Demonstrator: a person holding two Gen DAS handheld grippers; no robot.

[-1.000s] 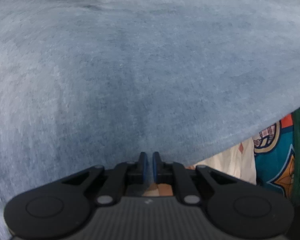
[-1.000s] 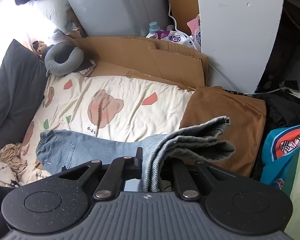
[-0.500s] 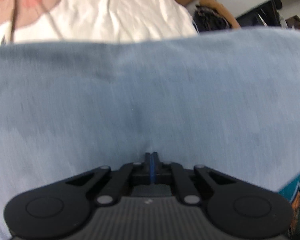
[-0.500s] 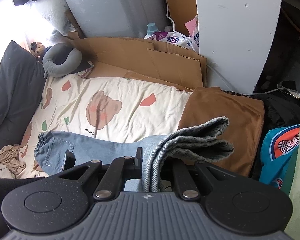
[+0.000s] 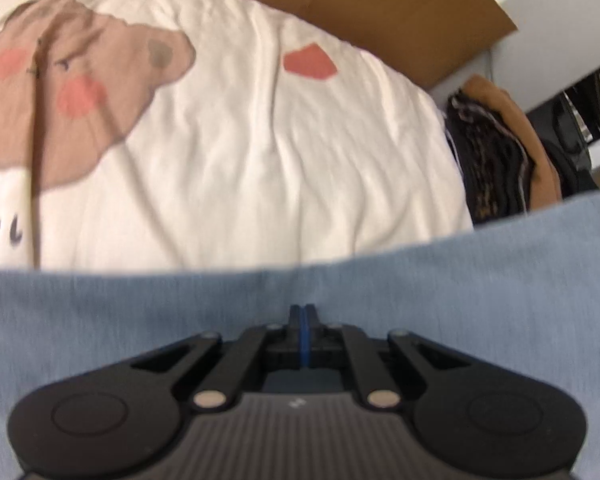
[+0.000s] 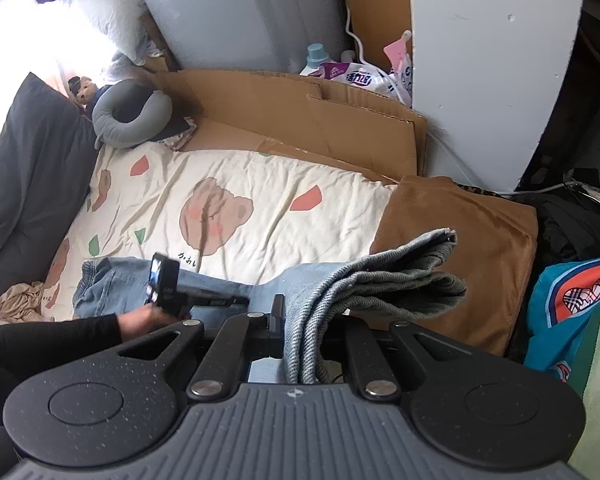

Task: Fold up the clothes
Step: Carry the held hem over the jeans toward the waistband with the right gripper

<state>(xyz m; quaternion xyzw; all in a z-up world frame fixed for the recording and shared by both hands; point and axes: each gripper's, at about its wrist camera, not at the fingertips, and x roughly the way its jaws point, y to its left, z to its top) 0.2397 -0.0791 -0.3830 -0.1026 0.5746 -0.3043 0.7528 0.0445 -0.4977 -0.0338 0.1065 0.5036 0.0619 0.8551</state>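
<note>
Light blue jeans [image 6: 112,284] lie across the bear-print sheet [image 6: 260,184], waist to the left. Their leg ends [image 6: 400,280] are bunched in layers and lifted, with my right gripper [image 6: 304,312] shut on them. A hand in a black sleeve [image 6: 140,320] holds my left gripper [image 6: 236,301] low over the jeans' middle. In the left wrist view that gripper [image 5: 300,312] has its blue pads pressed together with no cloth showing between them, and the denim [image 5: 460,288] spreads just beyond its tips.
A folded brown cloth [image 6: 460,240] sits at the bed's right end, with cardboard sheets [image 6: 300,120] behind. A grey neck pillow [image 6: 128,120] and a dark cushion [image 6: 28,168] lie at the left. A teal printed garment [image 6: 560,300] is on the right.
The left gripper went from slightly open to shut and pulled back, so denim fills less of its view. It now shows in the right wrist view. The right gripper kept its hold.
</note>
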